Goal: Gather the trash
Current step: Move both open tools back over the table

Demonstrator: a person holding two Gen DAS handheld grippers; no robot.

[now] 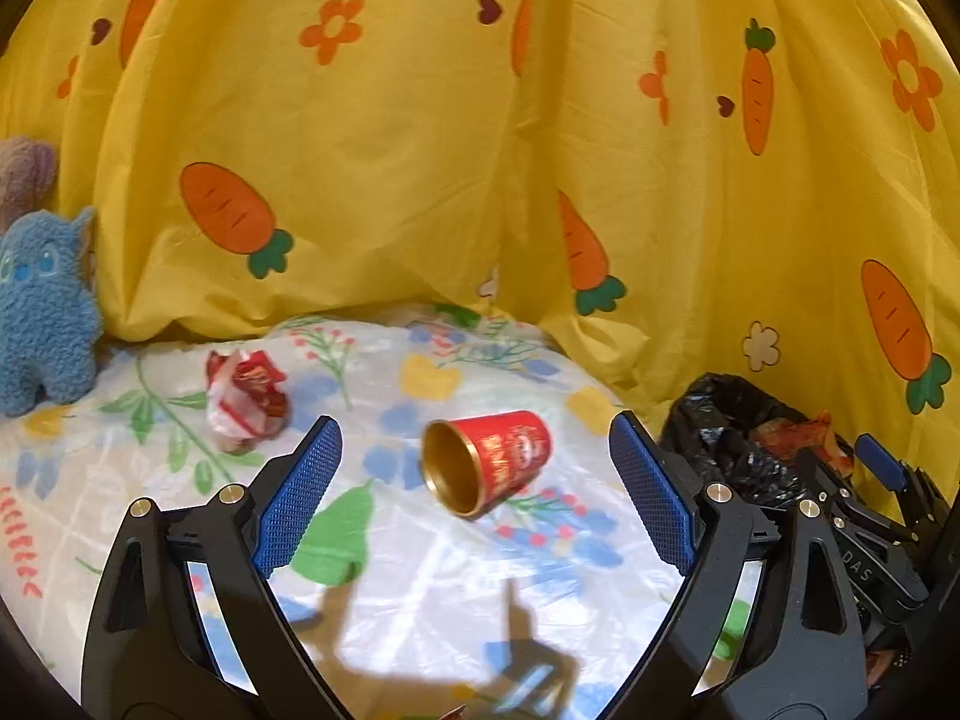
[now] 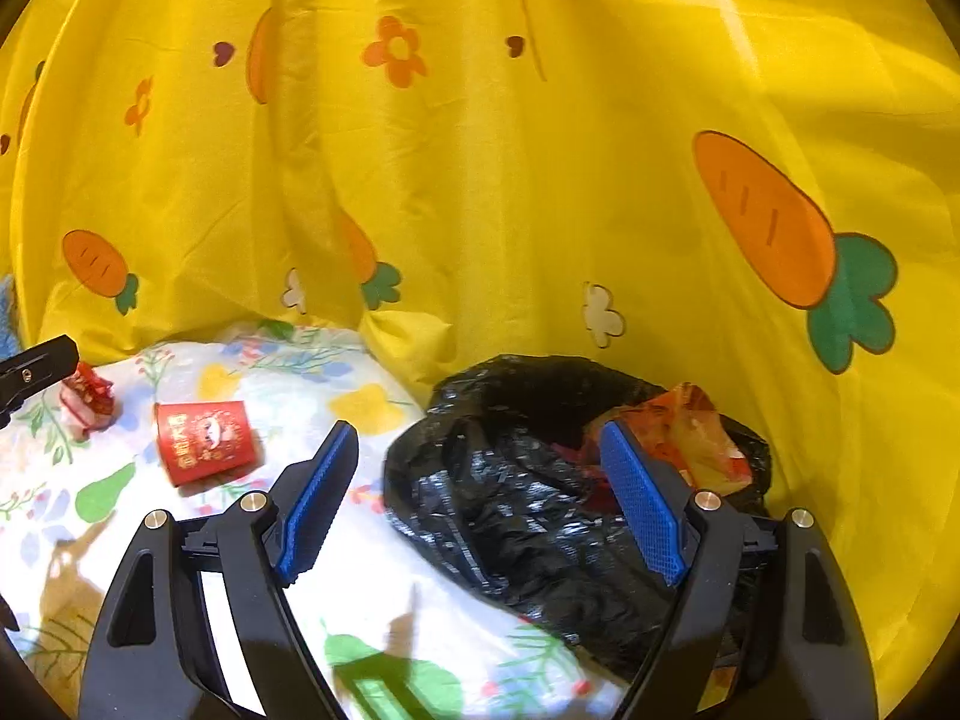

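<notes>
A red paper cup (image 1: 489, 459) with a gold inside lies on its side on the floral sheet, just beyond my open left gripper (image 1: 476, 425) and untouched by its blue pads. A crumpled red-and-white wrapper (image 1: 246, 399) sits farther left. In the right wrist view the cup (image 2: 204, 441) and the wrapper (image 2: 90, 399) lie at the left. My right gripper (image 2: 479, 429) hangs open over the black trash bag (image 2: 510, 498), nothing between its fingers. Orange and yellow wrappers (image 2: 690, 432) lie in the bag's mouth.
A yellow cloth with carrot print (image 1: 420, 150) hangs behind everything like a wall. A blue plush toy (image 1: 45, 312) stands at the far left. The floral sheet (image 1: 450, 570) is soft and wrinkled. The black bag (image 1: 738, 438) sits right of the cup.
</notes>
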